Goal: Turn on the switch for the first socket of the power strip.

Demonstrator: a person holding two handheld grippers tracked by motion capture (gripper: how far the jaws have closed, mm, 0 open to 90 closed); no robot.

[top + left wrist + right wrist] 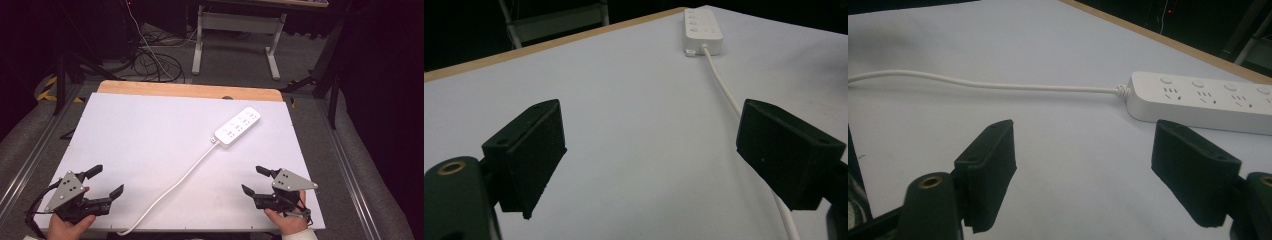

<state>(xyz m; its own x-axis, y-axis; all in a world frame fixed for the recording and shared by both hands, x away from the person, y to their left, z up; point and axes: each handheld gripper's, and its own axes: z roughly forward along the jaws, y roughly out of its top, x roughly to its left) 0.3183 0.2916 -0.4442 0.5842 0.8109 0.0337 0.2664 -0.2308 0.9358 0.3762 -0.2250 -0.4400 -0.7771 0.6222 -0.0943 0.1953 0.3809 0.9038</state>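
One big white sheet-covered table (150,150) w/ a bare wooden strip along its far edge takes up most of the high view; behind it a dark room, grey floor, a tangle of black and white floor cables (150,60) and the white metal legs of another desk (235,45).

On the table's far-right part lies a long white plastic power strip (238,127) — long axis diagonal, socket end pointing to the far-right corner, cord end toward the near-left. Its thin white cord (170,192) runs from that end across the sheet to the near edge, between the two tools.

Near-left: the left black two-jaw gripper (106,181) w/ grey three-cornered plate, held in a hand, jaws spread wide, nothing between them. In the left gripper view the cord passes just by one jaw.

Near-right: the right black gripper (257,179) — also gaping wide, empty, aimed at the strip, well short of it.
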